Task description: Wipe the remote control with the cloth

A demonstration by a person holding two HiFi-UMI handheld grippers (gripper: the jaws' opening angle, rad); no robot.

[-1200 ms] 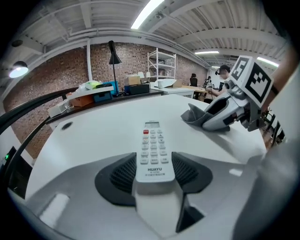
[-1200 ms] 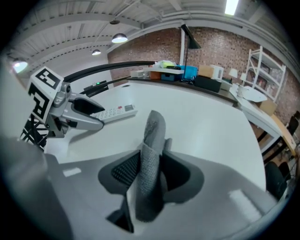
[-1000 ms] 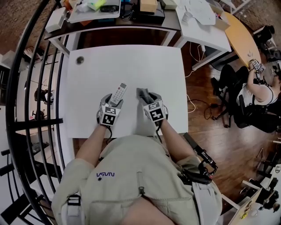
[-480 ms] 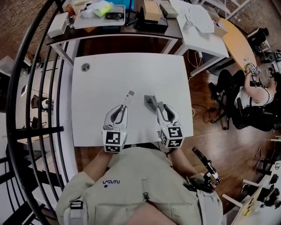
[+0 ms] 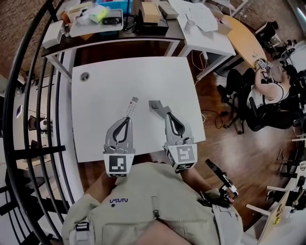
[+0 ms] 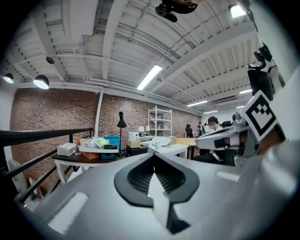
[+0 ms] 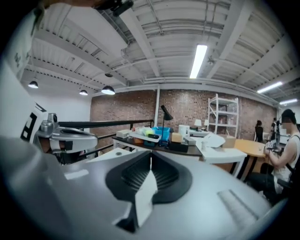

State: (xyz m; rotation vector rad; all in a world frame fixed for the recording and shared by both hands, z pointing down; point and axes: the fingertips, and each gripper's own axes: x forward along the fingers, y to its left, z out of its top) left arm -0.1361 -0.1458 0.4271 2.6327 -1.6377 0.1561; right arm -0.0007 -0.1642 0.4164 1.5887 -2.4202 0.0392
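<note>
Two claws: both have just closed fully, nothing between the jaws.
Left claw [image 5: 126, 118]: tip over the remote control's near end, so it's the nearer one.
Remote control [image 5: 130, 106]: flat on the white surface [image 5: 105, 81], long axis running away from me, tilted slightly right.
Cloth [image 5: 155, 106]: grey, bunched, just right of the remote control.
Right claw [image 5: 168, 115]: over the cloth's near edge.
Hard to see: both claw views look out level across the room, so neither shows the remote control or cloth.

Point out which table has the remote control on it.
The white table nearest the person, bearing the remote and grey cloth; the tables beyond carry boxes and papers.
</note>
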